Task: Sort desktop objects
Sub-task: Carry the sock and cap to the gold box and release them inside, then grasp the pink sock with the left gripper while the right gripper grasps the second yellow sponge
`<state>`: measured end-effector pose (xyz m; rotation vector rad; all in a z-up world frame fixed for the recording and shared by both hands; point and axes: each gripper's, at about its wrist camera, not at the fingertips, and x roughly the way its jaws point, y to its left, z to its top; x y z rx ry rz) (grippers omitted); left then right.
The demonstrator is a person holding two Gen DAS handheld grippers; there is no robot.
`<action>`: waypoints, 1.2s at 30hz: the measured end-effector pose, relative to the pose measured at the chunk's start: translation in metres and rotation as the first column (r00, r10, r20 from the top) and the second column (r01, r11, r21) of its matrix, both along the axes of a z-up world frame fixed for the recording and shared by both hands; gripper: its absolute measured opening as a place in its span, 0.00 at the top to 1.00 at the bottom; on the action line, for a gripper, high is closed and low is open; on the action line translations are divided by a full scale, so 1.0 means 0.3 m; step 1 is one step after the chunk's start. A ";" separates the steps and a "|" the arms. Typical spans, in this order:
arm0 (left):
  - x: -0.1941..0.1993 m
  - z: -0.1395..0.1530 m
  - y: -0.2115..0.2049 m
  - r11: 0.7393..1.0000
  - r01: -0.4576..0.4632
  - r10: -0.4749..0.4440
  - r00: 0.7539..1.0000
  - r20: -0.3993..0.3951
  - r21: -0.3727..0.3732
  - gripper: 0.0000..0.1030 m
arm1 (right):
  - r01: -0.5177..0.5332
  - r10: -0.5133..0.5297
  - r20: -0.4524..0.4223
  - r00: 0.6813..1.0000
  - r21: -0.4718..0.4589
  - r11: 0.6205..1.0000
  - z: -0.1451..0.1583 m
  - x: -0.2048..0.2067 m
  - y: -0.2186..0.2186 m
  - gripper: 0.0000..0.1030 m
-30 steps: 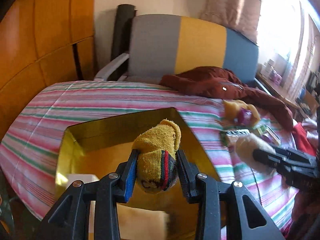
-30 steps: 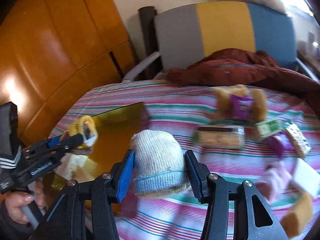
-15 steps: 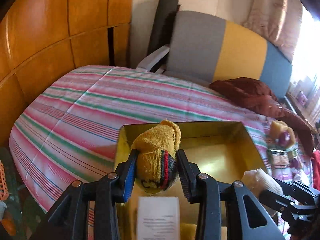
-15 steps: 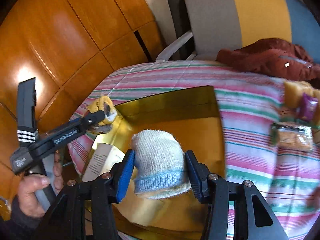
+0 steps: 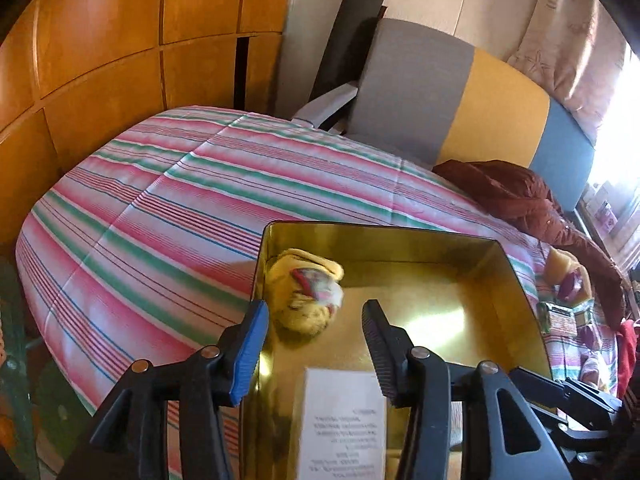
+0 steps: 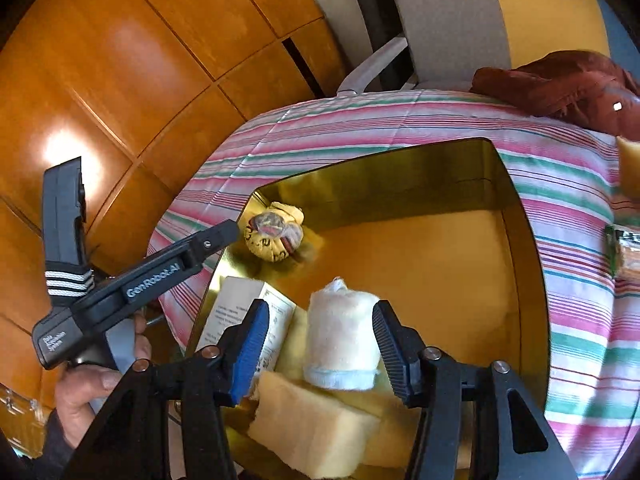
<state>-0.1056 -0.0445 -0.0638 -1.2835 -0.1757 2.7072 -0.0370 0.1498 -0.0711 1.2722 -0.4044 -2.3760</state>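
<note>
Two tools hang over a gold tin [image 5: 516, 276] that sits on a counter covered by a striped cloth [image 5: 160, 216]. The left tool [image 5: 312, 344] has its jaws opening, and nothing is between them; the pads touch nothing. Beyond its tips a balled yellow sock [image 5: 306, 296] with red and dark bands is blurred, in the tin's far left corner, clear of both pads. A white printed box [image 5: 340, 428] lies in the tin nearer the camera, under that tool.

The right tool [image 6: 320, 344] also has its jaws opening. A rolled cream sock [image 6: 340, 340] with a pale blue cuff stands between its pads, and a gap shows on each side of it, so neither pad presses on it. The sock rests on yellow sponge blocks [image 6: 316, 432] at the tin's near edge, just beside the white box.

From the right wrist view, a hand [image 6: 84, 396] at the counter's left edge grips the left tool's handle.

A dark red garment [image 6: 560, 84] lies at the counter's far right edge, and small wrapped items [image 5: 560, 316] lie on the cloth to the right of the tin. A grey, yellow and blue chair [image 5: 460, 108] stands behind the counter.
</note>
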 end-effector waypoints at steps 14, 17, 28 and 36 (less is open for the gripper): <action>0.139 0.065 0.200 0.980 0.197 -0.197 0.980 -0.029 0.026 0.52 | 0.157 -0.152 -0.073 0.986 0.069 0.985 0.058 0.188 0.202 0.30; 0.167 0.076 0.269 0.966 0.256 -0.255 0.966 -0.033 0.020 0.52 | 0.224 -0.220 -0.069 0.973 0.066 0.972 0.059 0.239 0.308 0.29; 0.280 0.086 0.551 0.881 0.473 -0.473 0.881 -0.013 0.005 0.51 | 0.482 -0.480 -0.047 0.876 0.118 0.868 0.061 0.445 0.726 0.22; 0.345 0.094 0.741 0.804 0.595 -0.595 0.804 -0.007 -0.001 0.50 | 0.659 -0.671 -0.020 0.742 0.209 0.722 0.068 0.570 1.036 0.01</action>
